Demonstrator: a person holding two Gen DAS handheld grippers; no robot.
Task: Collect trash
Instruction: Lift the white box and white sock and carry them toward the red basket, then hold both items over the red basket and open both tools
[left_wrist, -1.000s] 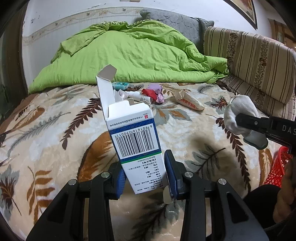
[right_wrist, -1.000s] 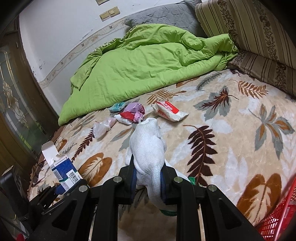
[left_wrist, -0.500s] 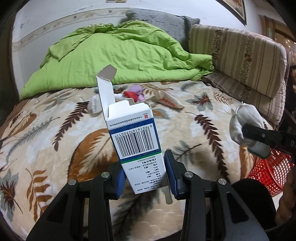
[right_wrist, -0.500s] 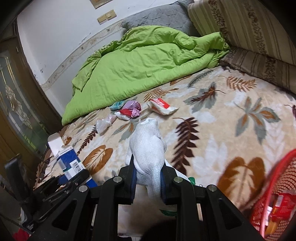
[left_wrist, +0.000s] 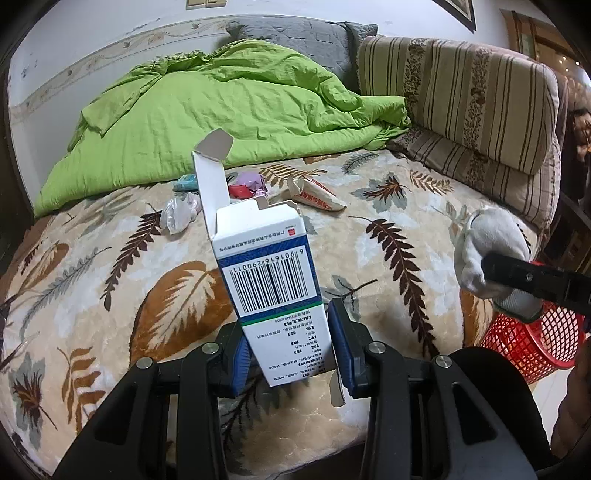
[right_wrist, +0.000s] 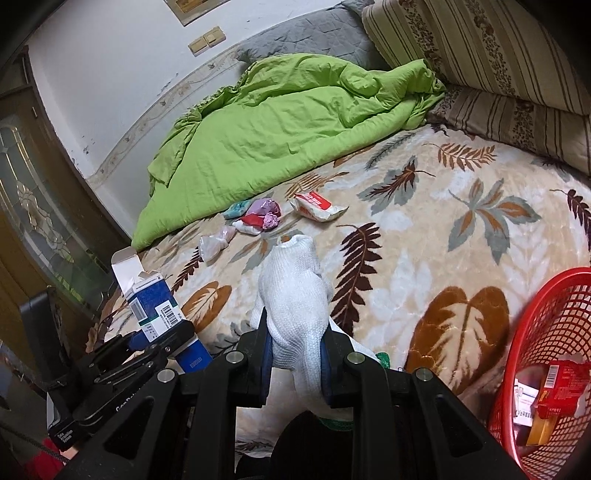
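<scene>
Clamping the box (left_wrist: 273, 295), the left tool (left_wrist: 291, 354) holds low; right tool (right_wrist: 295, 354) pinches a sock (right_wrist: 295, 295), either may miss the basket (right_wrist: 546, 332).

The carton (left_wrist: 271, 280) is white with a blue band, a thin green stripe and a black barcode. The sock (right_wrist: 297, 295) is white with a green cuff. The basket (right_wrist: 546, 354) at near right is red mesh. The bedspread (right_wrist: 424, 240) is cream with brown, rust and grey leaves. The far quilt (right_wrist: 288, 122) is lime green; the cushions (left_wrist: 472, 103) are beige with brown stripes.
</scene>
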